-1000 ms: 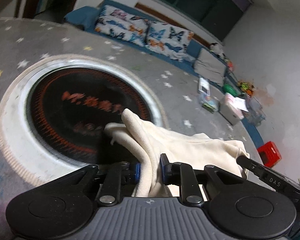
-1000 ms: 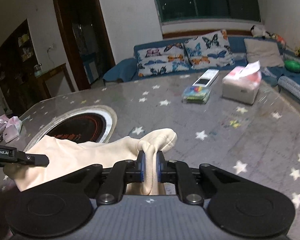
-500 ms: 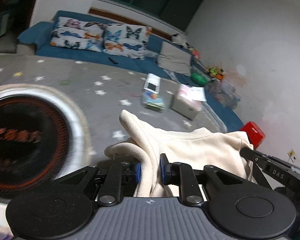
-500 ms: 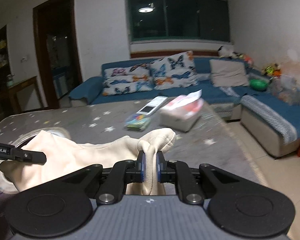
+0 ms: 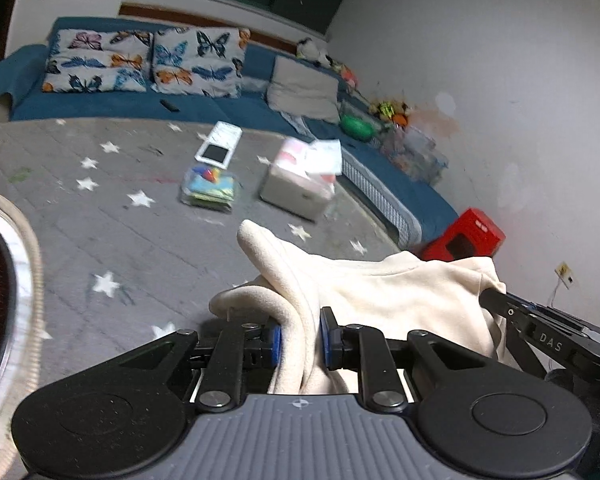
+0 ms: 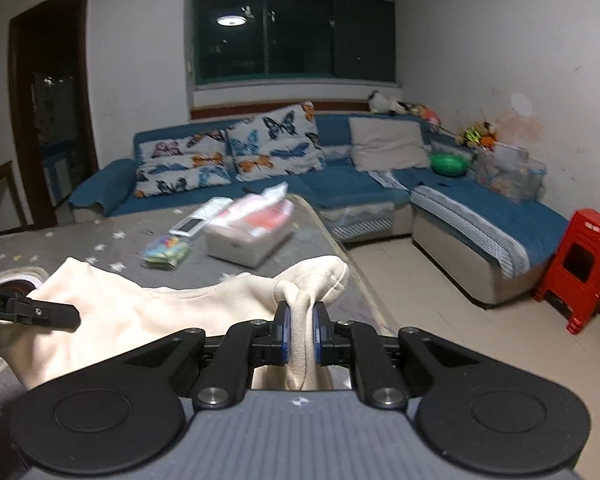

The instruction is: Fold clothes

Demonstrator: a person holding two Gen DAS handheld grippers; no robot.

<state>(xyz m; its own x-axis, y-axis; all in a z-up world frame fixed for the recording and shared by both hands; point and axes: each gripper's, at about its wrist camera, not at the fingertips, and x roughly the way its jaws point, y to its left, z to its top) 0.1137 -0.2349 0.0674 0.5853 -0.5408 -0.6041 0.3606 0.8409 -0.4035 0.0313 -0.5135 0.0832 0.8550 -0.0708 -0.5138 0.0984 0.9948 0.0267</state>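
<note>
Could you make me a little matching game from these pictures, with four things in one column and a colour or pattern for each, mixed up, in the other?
Things:
1. garment pinched in both sets of jaws
2. plastic stool on the floor by the wall
3. sofa
4. two big cushions at the back of the sofa

Colours:
A. blue
B. butterfly print
C. cream
D. red

Right pairs: 1-C, 2-D, 3-A, 4-B
</note>
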